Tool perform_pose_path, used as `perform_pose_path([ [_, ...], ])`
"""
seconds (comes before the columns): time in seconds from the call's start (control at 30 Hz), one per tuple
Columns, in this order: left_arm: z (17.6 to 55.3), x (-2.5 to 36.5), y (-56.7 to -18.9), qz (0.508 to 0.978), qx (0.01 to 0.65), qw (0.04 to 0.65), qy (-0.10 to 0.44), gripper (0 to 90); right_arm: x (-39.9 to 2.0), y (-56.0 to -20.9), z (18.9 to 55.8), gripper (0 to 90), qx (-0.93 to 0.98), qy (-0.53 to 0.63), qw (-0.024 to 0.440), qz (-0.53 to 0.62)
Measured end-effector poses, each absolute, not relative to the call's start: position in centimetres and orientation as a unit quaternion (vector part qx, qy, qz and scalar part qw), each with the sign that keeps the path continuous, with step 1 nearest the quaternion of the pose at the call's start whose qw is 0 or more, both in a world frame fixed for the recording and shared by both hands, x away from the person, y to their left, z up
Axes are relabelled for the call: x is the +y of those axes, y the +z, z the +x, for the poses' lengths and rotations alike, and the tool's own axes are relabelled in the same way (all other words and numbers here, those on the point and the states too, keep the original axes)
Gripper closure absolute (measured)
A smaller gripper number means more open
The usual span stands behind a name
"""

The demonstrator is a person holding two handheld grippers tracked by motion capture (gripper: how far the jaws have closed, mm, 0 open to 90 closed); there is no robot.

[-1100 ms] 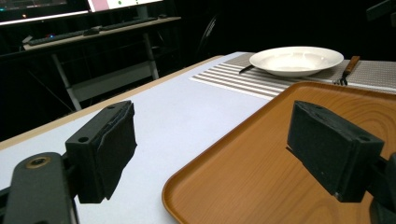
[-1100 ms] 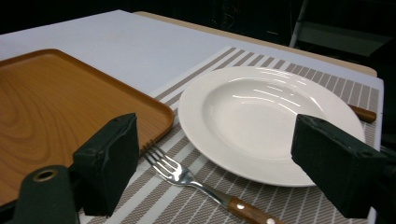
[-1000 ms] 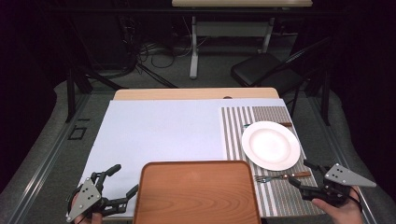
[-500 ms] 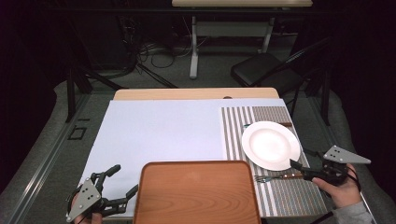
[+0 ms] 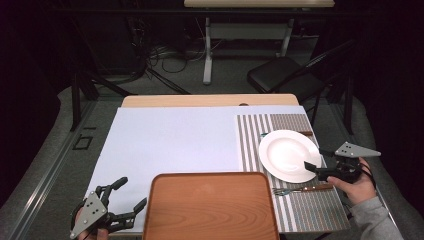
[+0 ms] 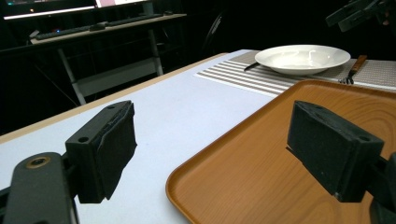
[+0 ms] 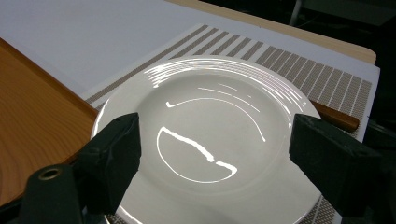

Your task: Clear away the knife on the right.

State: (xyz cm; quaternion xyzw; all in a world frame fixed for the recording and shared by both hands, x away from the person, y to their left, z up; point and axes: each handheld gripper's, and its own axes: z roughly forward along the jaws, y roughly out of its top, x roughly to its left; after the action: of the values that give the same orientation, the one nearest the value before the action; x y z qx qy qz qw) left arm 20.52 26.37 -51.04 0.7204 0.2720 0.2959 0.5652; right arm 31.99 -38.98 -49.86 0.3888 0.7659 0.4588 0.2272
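My right gripper [image 5: 316, 166] hangs at the right edge of the white plate [image 5: 289, 155], its jaws just widened and spread, nothing between them. The plate sits on the striped mat [image 5: 300, 210], right of the wooden tray [image 5: 210, 210]. My left gripper [image 5: 122, 196] waits spread-jawed left of the tray.

The light wooden worktop [image 5: 210, 100] carries a wide pale blue sheet [image 5: 170, 142]. On this sheet lie a brown-and-white striped woven placemat [image 5: 310, 207] at the right and a rectangular brown wooden tray [image 5: 210, 207] at the near edge.
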Motion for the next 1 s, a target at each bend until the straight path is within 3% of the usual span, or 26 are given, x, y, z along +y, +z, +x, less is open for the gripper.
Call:
perform_pose_path([
  [1.0,20.7,26.1,-51.3,0.729,0.275,0.552,0.297,15.6,-39.5,-47.7,40.0,16.6,0.781,0.386,0.199,0.448],
])
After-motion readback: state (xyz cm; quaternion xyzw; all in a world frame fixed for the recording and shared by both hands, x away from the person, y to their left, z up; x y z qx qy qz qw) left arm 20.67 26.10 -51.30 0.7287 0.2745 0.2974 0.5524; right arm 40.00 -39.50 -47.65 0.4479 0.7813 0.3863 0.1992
